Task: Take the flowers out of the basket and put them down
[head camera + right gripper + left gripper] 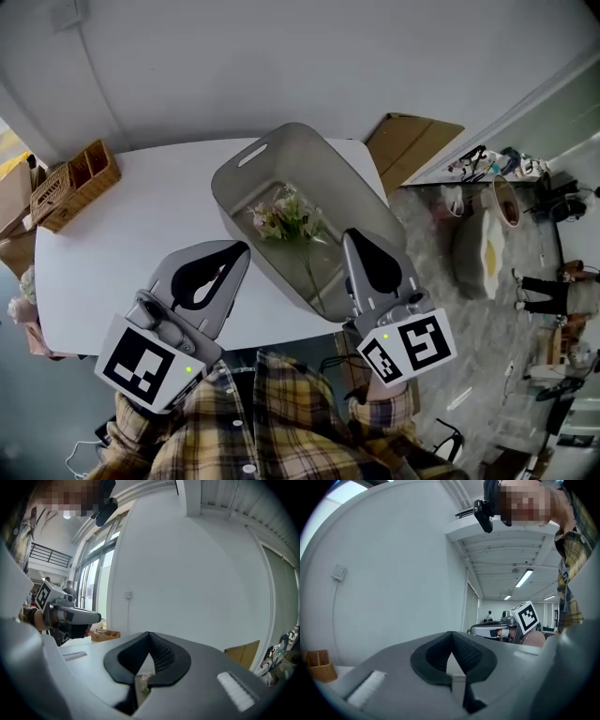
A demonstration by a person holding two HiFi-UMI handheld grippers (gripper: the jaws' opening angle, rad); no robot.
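Observation:
A grey plastic basket [281, 136] stands tilted on the white table [141, 216], with a bunch of pale pink flowers [286, 217] lying inside, its stem running toward the near wall. My right gripper [349, 234] is shut and hovers over the basket's near right side, just right of the stem, holding nothing. My left gripper [242, 248] is shut too, over the table just left of the basket. In the right gripper view the shut right gripper [149, 633] shows a bit of the flowers [143, 680] below it. The left gripper view shows the left gripper [451, 633] empty.
A wicker organiser [75, 183] sits at the table's far left corner. A folded cardboard box [412, 136] leans on the floor beyond the table's right edge. Clutter and a white cushion [483, 248] lie on the floor to the right.

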